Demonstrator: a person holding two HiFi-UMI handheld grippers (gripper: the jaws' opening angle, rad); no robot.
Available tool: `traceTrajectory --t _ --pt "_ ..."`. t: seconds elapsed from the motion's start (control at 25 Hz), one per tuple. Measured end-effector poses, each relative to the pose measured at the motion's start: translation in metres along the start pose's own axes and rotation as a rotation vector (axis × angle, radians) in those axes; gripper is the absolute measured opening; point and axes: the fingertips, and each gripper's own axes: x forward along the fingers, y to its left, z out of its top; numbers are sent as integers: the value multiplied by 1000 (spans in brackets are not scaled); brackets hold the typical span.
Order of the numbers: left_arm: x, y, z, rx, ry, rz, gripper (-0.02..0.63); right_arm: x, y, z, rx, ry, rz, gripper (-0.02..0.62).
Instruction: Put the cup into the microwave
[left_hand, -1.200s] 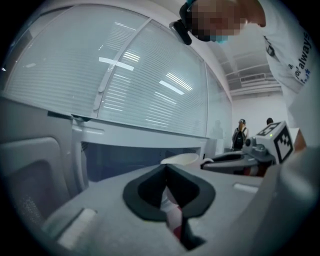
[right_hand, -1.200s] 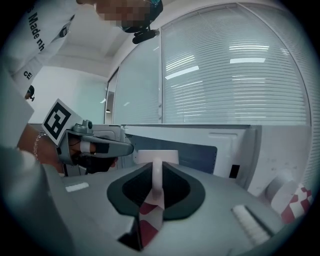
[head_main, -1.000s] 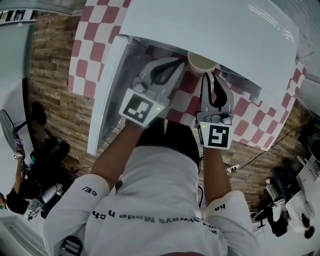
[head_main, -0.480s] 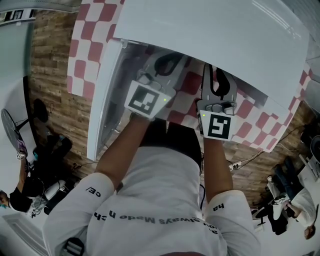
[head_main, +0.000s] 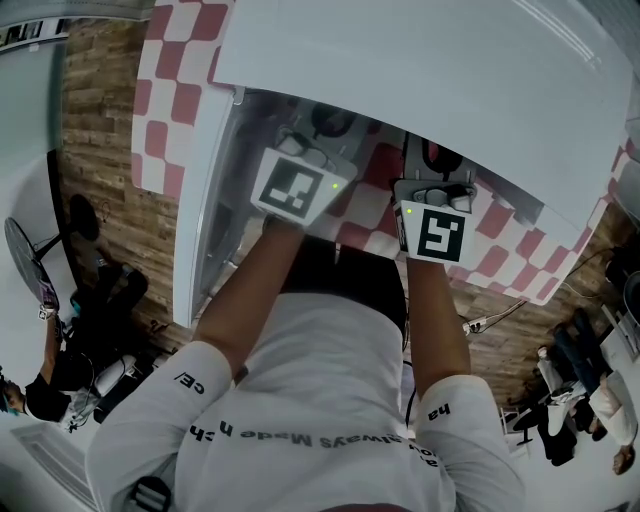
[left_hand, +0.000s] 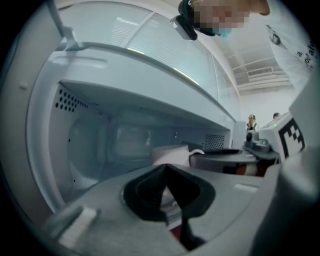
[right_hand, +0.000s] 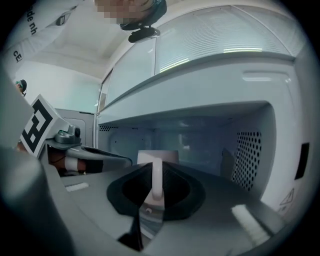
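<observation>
Both grippers reach into the open microwave (head_main: 420, 70), which sits on a checked cloth (head_main: 165, 90) with its door (head_main: 200, 210) swung out at the left edge.

The right gripper (right_hand: 156, 192) has its jaws pinched on the cup's thin white handle (right_hand: 157, 175). The cup (right_hand: 159, 156) hangs just past the tips, about mid-width of the cavity mouth and in front of the back wall. The left gripper (left_hand: 170, 192) has its jaws pressed together on nothing. It lies close beside the right gripper, and from its side the cup (left_hand: 167, 154) shows just beyond its tips. The head view hides the cup under the microwave top, and no view shows whether its base touches the cavity floor.

The main risk, as I judge it, comes from the grip. A pinch on the handle alone lets the cup pivot, so a quick push or stop could tip it. If the jaws let go while the base is above the floor, the cup would drop and could topple or roll toward the front edge. The empty left gripper is so near that a small sideways drift could knock the cup or the right jaws. Deeper in, the perforated right wall (right_hand: 247, 155) and the upper lip of the opening leave little room, and lifting during the reach could catch the rim. Pulling out before the jaws open fully could drag the cup back by the handle.
</observation>
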Motion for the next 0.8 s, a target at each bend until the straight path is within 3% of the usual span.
traceTrajectory --t 0.8 --pt "10 2 -10 4 -2 4 3 13 -3 -18 -8 -24 -2 43"
